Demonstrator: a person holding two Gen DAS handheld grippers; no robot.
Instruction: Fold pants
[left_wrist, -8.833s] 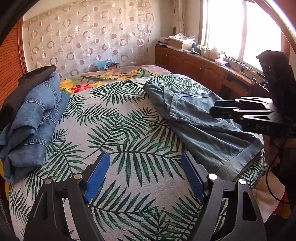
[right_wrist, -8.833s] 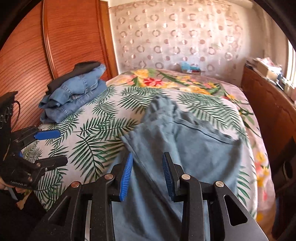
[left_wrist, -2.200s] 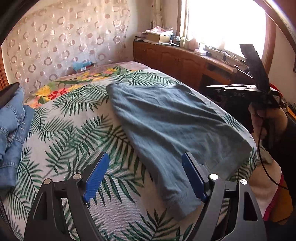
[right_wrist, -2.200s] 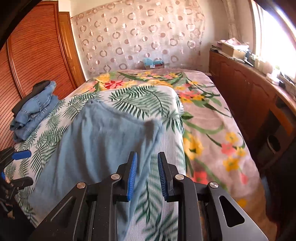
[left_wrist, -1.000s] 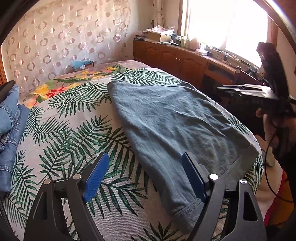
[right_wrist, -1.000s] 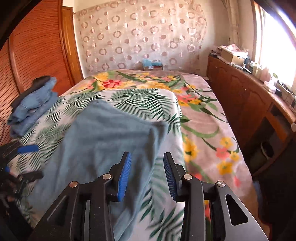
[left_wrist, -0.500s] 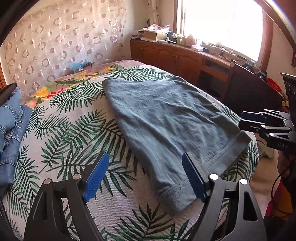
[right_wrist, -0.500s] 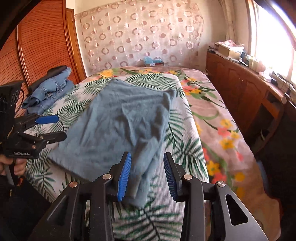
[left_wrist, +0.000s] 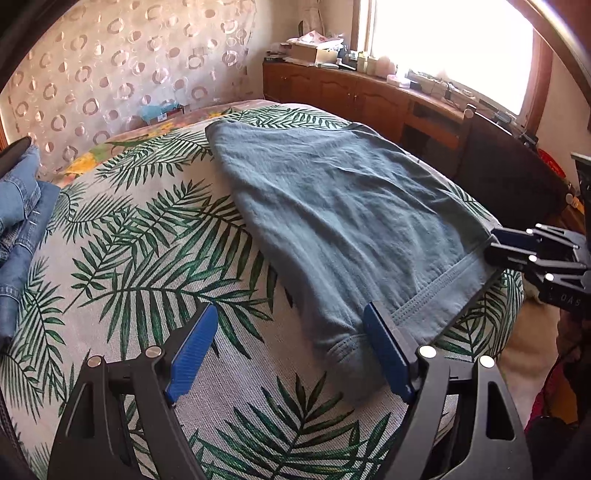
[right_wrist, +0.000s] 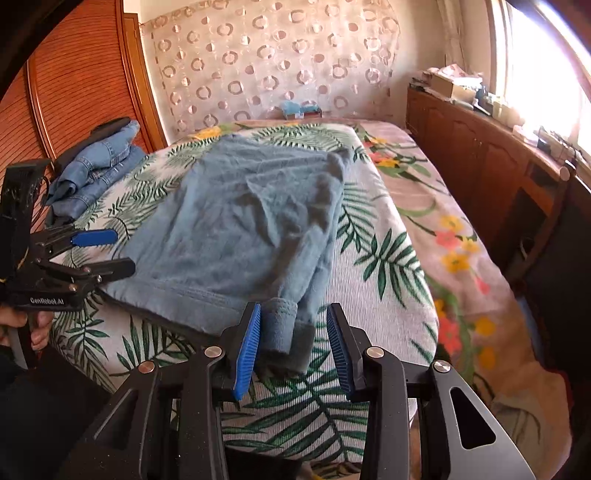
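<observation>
Nearest the left camera, the left gripper (left_wrist: 284, 350) stands spread wide over the bed (left_wrist: 155, 258), its right pad beside the hem corner of the pants (left_wrist: 343, 221) and nothing pinched. In the right camera, the right gripper (right_wrist: 293, 343) is partly spread, with a folded hem end of the pants (right_wrist: 236, 225) lying between its pads; the pads do not press on it.

The bed wears a pale cover printed with green palm leaves. The grey-blue pants lie flat across it, hems at the near edge and the rest running away toward the far side. Past the palm cover a floral sheet (right_wrist: 454, 254) shows on the right side of the bed. A pile of folded jeans (right_wrist: 96, 166) sits at the far left, next to a ribbed wooden wardrobe (right_wrist: 74, 85). Along the right runs a low wooden cabinet (right_wrist: 480, 155) cluttered on top, under a bright window (left_wrist: 450, 48). At the back hangs a curtain (right_wrist: 273, 59) patterned with rings.
</observation>
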